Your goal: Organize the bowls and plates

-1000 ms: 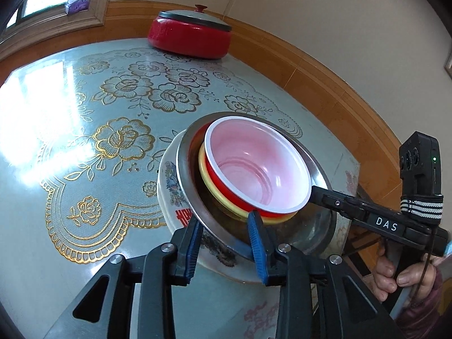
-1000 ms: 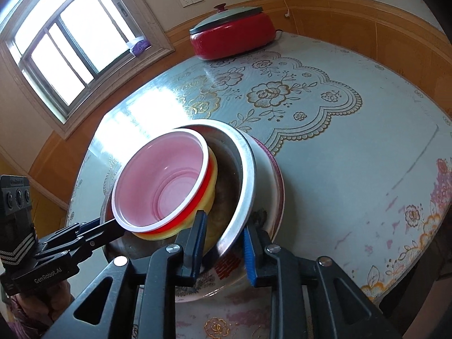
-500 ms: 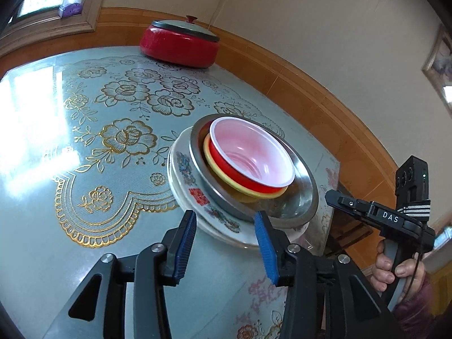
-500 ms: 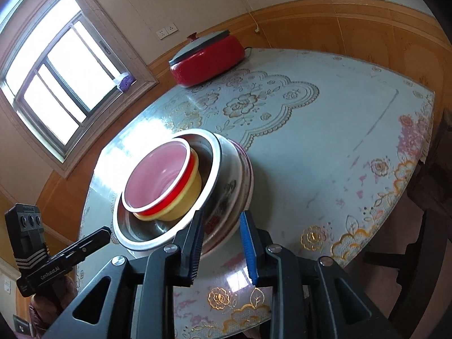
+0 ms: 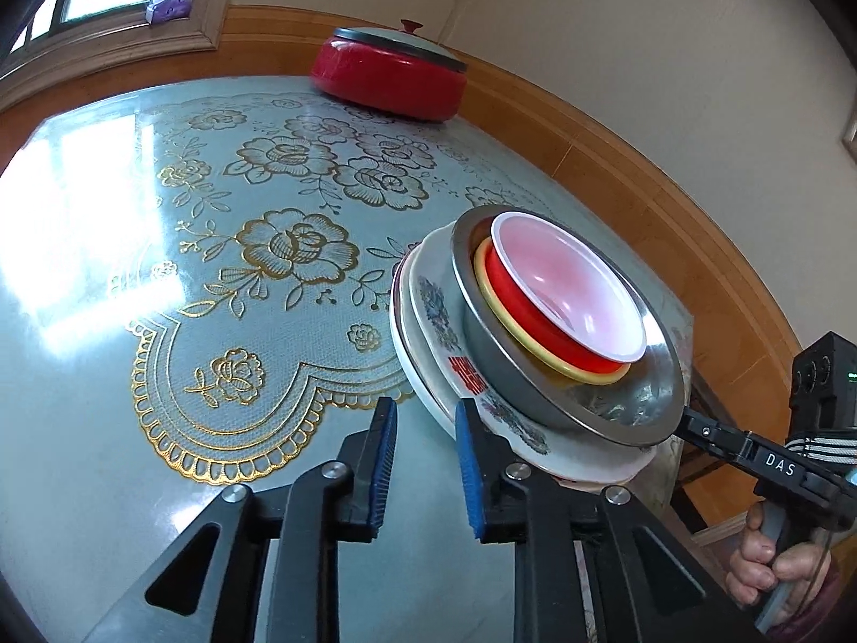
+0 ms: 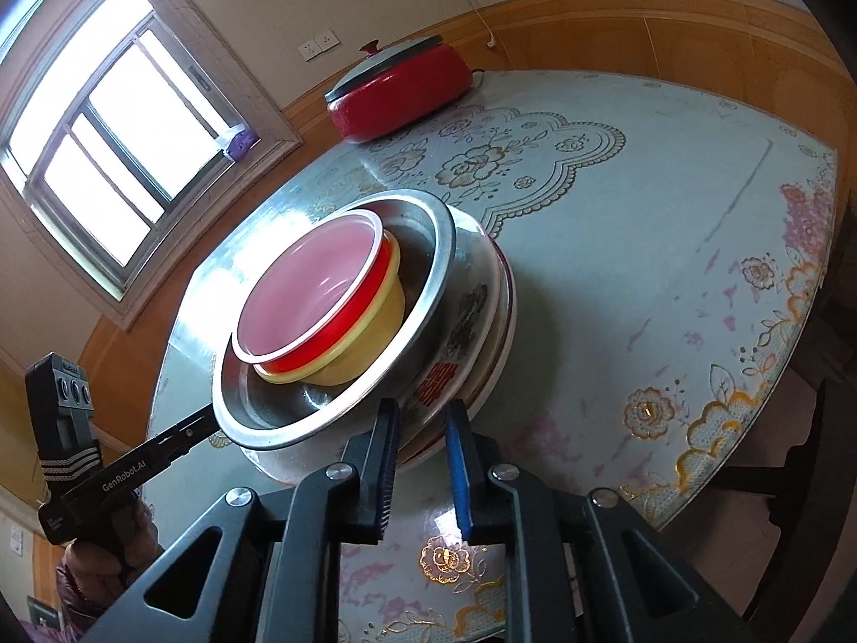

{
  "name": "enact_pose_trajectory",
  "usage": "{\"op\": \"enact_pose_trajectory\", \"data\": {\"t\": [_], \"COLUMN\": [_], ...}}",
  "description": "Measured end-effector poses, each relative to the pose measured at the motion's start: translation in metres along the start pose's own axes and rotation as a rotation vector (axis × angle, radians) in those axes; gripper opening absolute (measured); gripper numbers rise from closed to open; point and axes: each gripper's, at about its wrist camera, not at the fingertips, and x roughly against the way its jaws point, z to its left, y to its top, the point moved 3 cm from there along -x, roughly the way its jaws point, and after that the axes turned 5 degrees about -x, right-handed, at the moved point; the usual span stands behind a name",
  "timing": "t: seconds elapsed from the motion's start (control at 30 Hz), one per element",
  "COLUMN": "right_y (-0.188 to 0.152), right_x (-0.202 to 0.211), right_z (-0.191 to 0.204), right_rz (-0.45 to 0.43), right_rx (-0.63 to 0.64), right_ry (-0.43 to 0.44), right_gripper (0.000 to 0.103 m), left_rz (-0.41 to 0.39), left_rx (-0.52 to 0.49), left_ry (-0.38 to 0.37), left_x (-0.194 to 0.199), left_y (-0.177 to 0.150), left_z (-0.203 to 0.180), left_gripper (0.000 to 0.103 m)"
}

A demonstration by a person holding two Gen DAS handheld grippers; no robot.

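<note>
Both jaws are closing on nothing, left gripper (image 5: 423,461) and right gripper (image 6: 420,463) drawn back to six o'clock of the nested stack (image 5: 541,332), apparently finished.

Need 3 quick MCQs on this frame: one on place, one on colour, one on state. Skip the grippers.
1. Where does the red pot stand?
A. At the table's far side, by the wall
B. Inside the steel bowl
C. On the windowsill

2. What colour is the bowl directly under the red bowl?
A. Blue
B. Yellow
C. Green

3. Where is the pot's lid?
A. Flat on the table
B. On the plates
C. On the pot

Answers:
1 A: it sits at the far edge, next to the wood-panelled wall.
2 B: a yellow bowl shows just below the red one.
3 C: the lid covers the pot, knob up.
</note>
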Motion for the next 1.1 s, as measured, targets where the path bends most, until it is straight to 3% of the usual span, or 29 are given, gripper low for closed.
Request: {"op": "enact_pose_trajectory", "data": {"t": [0.13,0.4,0.53,0.6,0.77,0.87,0.97,1.1], "right_y": [0.003,0.006,0.007,0.006,0.004,0.003,0.004,0.004], "right_x": [-0.001,0.0,0.002,0.006,0.009,0.003,-0.001,-0.004], "right_z": [-0.001,0.0,-0.009,-0.011,-0.01,-0.012,-0.014,-0.008], "right_rz": [-0.016,-0.045,-0.018,-0.022,-0.035,-0.026,-0.012,-0.018], "right_rx": [0.014,0.032,-0.042,-0.056,-0.04,-0.049,-0.083,-0.041], "right_ry": [-0.028,-0.084,-0.036,-0.012,-0.007,-0.025,0.02,-0.019], "right_gripper": [0.016,0.016,0.022,0.026,0.029,0.029,0.028,0.026], "left_rz": [0.0,-0.011,-0.009,-0.008,-0.005,-0.004,-0.01,-0.011], "left_rx": [0.007,-0.033,-0.018,-0.018,-0.008,-0.009,-0.021,-0.029], "left_ry": [-0.003,0.004,-0.008,-0.01,0.008,0.013,0.03,0.034], "left_x": [-0.003,-0.007,-0.011,-0.011,-0.009,-0.009,-0.008,-0.008], "left_y": [0.003,0.006,0.008,0.008,0.005,0.005,0.004,0.003], "left_z": [0.005,-0.003,-0.004,-0.004,0.0,-0.001,-0.002,-0.003], "left_gripper": [0.02,0.007,0.007,0.008,0.024,0.026,0.027,0.027]}}
